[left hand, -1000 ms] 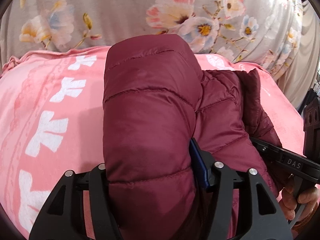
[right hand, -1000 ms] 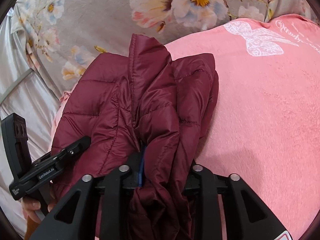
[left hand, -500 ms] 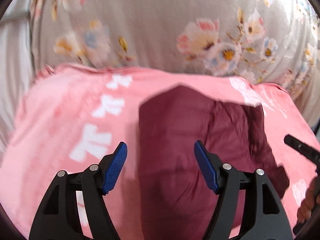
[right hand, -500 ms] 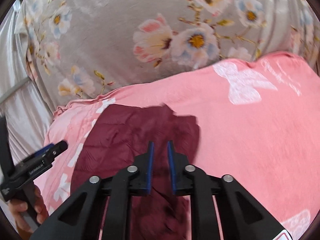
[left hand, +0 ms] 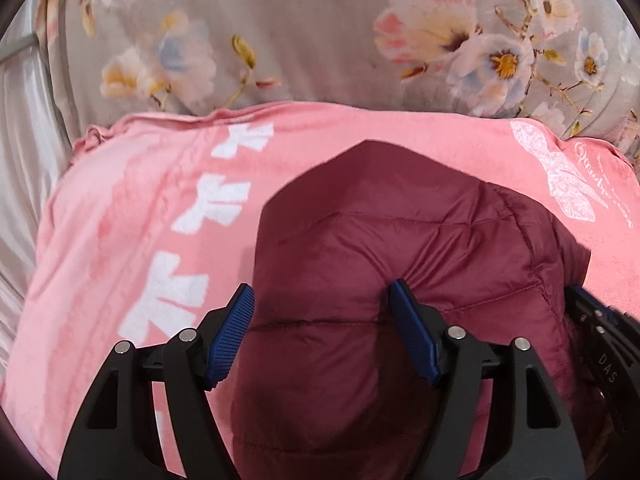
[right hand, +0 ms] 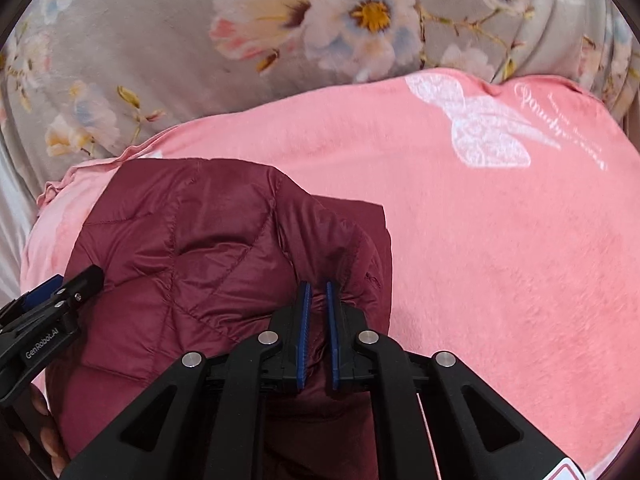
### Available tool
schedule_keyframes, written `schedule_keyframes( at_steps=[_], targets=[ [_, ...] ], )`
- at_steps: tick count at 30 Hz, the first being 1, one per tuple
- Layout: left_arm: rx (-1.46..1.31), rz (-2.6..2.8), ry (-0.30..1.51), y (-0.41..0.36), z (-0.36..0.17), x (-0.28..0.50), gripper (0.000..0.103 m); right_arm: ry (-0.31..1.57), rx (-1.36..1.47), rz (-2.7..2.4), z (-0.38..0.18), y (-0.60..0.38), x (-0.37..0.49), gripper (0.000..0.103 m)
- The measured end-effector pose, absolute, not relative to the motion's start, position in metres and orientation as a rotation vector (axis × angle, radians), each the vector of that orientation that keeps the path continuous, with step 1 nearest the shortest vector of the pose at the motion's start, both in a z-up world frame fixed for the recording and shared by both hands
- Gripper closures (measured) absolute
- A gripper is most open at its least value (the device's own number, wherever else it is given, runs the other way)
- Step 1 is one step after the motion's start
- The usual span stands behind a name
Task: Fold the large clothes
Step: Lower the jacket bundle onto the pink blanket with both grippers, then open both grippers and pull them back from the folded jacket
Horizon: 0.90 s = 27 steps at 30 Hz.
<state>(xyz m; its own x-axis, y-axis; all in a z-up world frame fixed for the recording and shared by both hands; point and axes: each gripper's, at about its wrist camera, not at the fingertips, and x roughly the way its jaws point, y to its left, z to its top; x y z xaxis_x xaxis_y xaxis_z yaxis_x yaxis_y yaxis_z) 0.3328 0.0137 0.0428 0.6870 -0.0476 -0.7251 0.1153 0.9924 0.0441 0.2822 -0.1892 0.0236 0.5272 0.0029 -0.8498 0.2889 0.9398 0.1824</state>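
My left gripper stands wide over the folded maroon jacket, pads clear of it, my right gripper has just closed empty above its edge, the jacket lying on the pink blanket.

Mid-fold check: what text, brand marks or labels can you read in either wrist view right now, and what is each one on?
"DAS": black body of the right gripper, left wrist view.
"GenRobot.AI": black body of the left gripper, right wrist view.
White cursive script beside the butterfly print on the pink fleece blanket: too blurred to read.
Maroon quilted puffer jacket: no text visible.
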Motion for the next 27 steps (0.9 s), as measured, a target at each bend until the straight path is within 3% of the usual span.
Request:
schedule_keyframes(
  at_steps=[27],
  targets=[
    [0.101,-0.055,0.765,-0.001,0.011,0.332,0.028,0.992,0.262,-0.176,0.004,-0.179,0.28,0.097]
  ],
)
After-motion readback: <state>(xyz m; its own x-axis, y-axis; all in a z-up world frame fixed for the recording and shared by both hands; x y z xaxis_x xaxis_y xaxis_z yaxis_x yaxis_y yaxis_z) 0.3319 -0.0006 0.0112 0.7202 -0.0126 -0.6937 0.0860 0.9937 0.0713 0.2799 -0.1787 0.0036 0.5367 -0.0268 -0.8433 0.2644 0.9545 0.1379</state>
